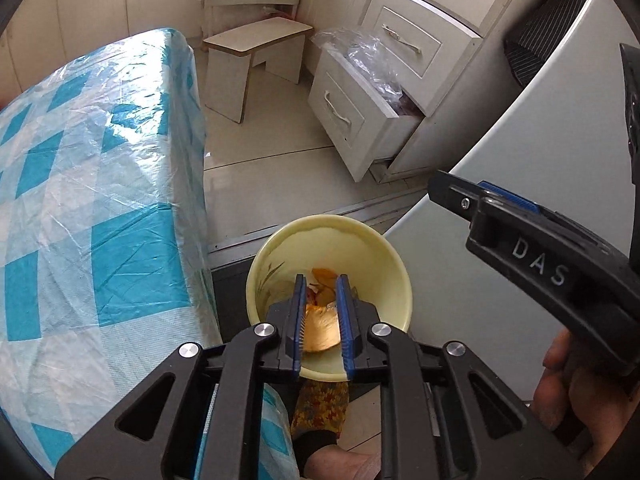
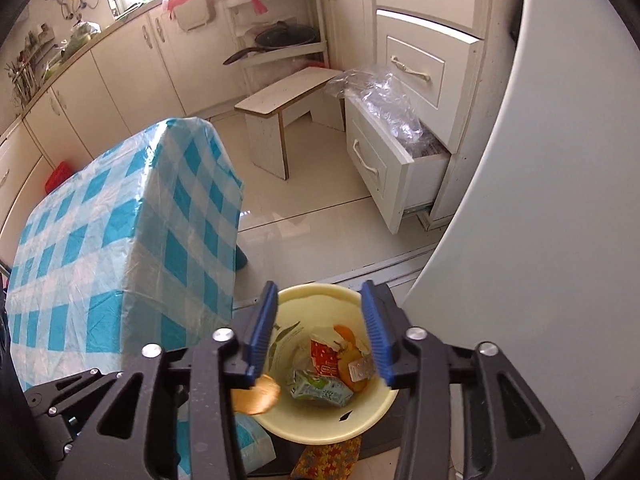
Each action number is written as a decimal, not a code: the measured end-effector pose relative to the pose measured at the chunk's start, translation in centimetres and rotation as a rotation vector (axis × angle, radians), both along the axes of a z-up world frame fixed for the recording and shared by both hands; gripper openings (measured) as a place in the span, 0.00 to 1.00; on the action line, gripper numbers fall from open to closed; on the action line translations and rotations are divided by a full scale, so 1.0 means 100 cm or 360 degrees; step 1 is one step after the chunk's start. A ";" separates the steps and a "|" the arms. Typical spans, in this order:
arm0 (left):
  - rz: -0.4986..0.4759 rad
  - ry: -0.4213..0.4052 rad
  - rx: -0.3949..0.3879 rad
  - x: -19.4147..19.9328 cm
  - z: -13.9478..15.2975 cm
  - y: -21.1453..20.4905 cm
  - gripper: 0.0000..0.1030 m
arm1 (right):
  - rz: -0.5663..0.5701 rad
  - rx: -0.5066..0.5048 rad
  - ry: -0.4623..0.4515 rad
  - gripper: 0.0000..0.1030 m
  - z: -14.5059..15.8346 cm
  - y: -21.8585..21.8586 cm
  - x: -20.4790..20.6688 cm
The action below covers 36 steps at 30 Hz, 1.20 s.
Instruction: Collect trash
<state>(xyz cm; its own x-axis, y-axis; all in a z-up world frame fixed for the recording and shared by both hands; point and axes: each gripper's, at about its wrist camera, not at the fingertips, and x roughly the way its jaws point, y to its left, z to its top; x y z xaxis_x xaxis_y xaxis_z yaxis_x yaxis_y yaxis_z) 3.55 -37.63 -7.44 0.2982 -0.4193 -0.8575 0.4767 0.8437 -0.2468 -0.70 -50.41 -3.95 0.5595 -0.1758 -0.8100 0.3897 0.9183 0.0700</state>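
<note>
One yellow bin [image 2: 320,420] stands near, right of the checked table [image 2: 120,240], holding one red pack [image 2: 324,356], one green carton [image 2: 320,390], peels. Left gripper [image 1: 322,320] slightly apart around one orange peel [image 1: 320,332]; right gripper [image 2: 320,334] half open, empty.

Each tool [image 1: 322,320] is built of black linkage arms with silver screws, ribbed blue pads [image 1: 345,320]; "DAS" is embossed on the right tool [image 1: 540,260].

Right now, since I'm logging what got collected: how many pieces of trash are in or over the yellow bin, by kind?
Orange peel pieces: 3, as far as I can separate them
Printed packets: 2 (one red, one green)
Foil blister strip: 1
Total: 6
</note>
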 end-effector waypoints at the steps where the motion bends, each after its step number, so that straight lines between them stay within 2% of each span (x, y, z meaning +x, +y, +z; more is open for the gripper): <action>1: 0.0005 -0.0010 0.0008 0.000 0.001 0.000 0.21 | -0.0015 -0.0006 -0.0009 0.53 0.002 -0.001 -0.001; 2: 0.0015 -0.0021 0.0015 -0.001 0.003 0.001 0.27 | -0.0030 -0.0012 -0.0019 0.56 0.005 -0.002 -0.002; 4: 0.0043 -0.0056 0.0025 -0.002 0.010 0.003 0.41 | -0.0074 -0.0030 -0.0048 0.69 0.012 -0.005 -0.005; 6: 0.0082 -0.0123 0.0039 -0.006 0.020 0.010 0.56 | -0.0118 -0.0052 -0.0083 0.75 0.020 -0.006 -0.009; 12: 0.0134 -0.0336 0.0065 -0.028 0.062 0.037 0.78 | -0.0149 -0.0141 -0.0186 0.89 0.045 0.005 -0.022; 18: 0.0143 -0.0512 0.0070 -0.059 0.103 0.074 0.87 | -0.0124 -0.0243 -0.0353 0.93 0.076 0.044 -0.051; 23: 0.0163 -0.0628 0.0067 -0.089 0.134 0.109 0.92 | -0.0151 -0.0272 -0.0412 0.93 0.098 0.072 -0.088; 27: 0.0165 -0.0682 0.0064 -0.114 0.153 0.136 0.92 | -0.0166 -0.0307 -0.0445 0.93 0.122 0.094 -0.120; 36: 0.0201 -0.0741 0.0035 -0.173 0.195 0.195 0.92 | 0.0109 -0.0319 -0.0549 0.93 0.169 0.168 -0.193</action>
